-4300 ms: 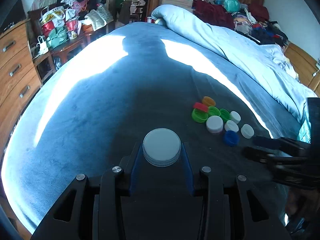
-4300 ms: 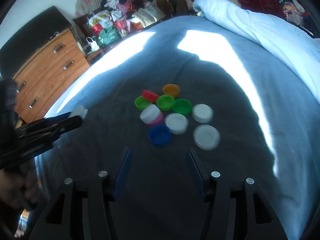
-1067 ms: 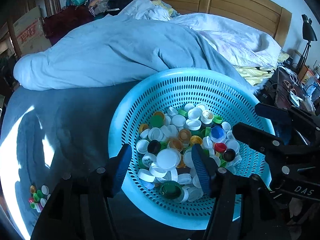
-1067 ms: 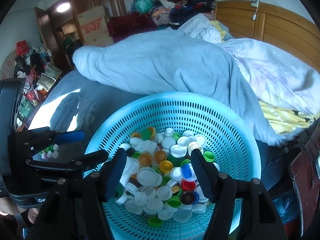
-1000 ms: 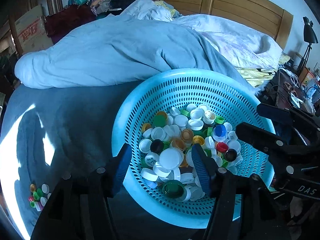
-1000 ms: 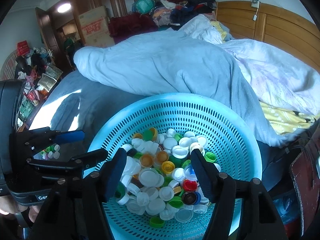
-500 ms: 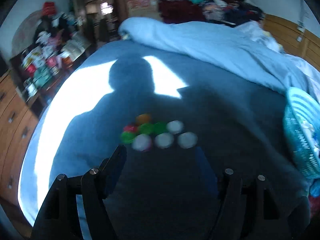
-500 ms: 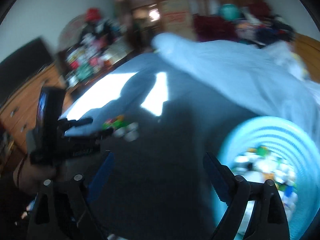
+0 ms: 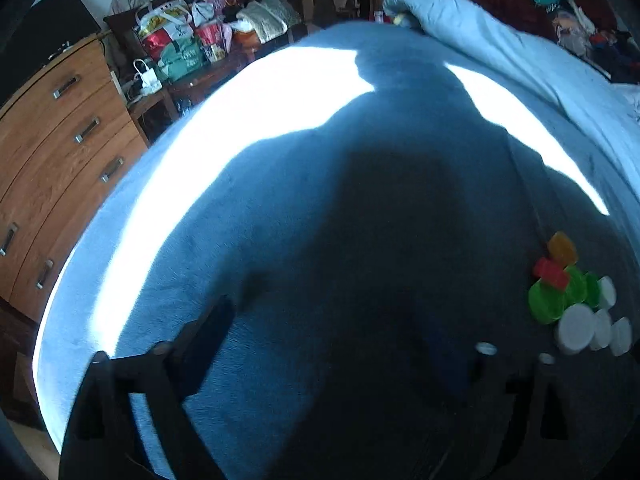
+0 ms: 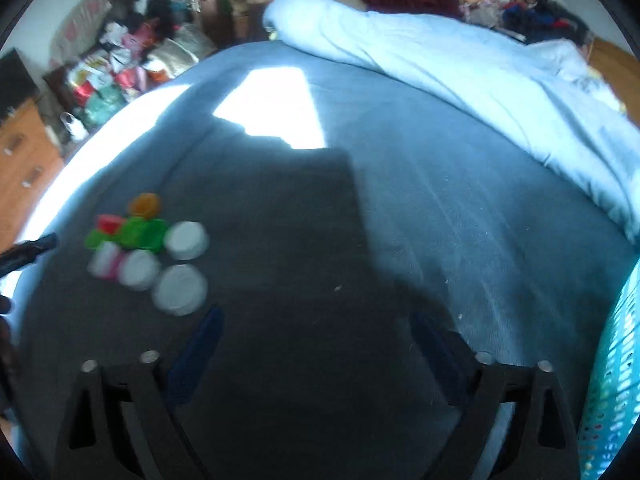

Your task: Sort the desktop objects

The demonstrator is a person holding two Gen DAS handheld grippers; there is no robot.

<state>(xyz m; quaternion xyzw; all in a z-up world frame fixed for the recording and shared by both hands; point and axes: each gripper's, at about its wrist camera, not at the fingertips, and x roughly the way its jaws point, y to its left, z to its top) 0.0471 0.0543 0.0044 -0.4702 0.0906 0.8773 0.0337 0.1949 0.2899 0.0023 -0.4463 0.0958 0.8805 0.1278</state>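
A cluster of bottle caps (image 10: 148,248) lies on the blue bedspread (image 10: 380,184): orange, red, green and several white ones. It also shows at the far right of the left wrist view (image 9: 572,300). My left gripper (image 9: 336,340) is open and empty above the bedspread, left of the caps. My right gripper (image 10: 316,340) is open and empty, just right of the caps. A tip of the left gripper's finger (image 10: 36,246) shows at the left edge of the right wrist view. Both views are motion-blurred.
A turquoise perforated basket (image 10: 616,380) sits at the right edge. A light blue duvet (image 10: 460,72) is bunched along the far side. A wooden chest of drawers (image 9: 56,152) and piled bags (image 9: 180,48) stand left of the bed.
Both grippers have swung away from the basket of caps back over the bedspread near the cap cluster. The white cap held by the left gripper 4.3 s ago is gone from it.
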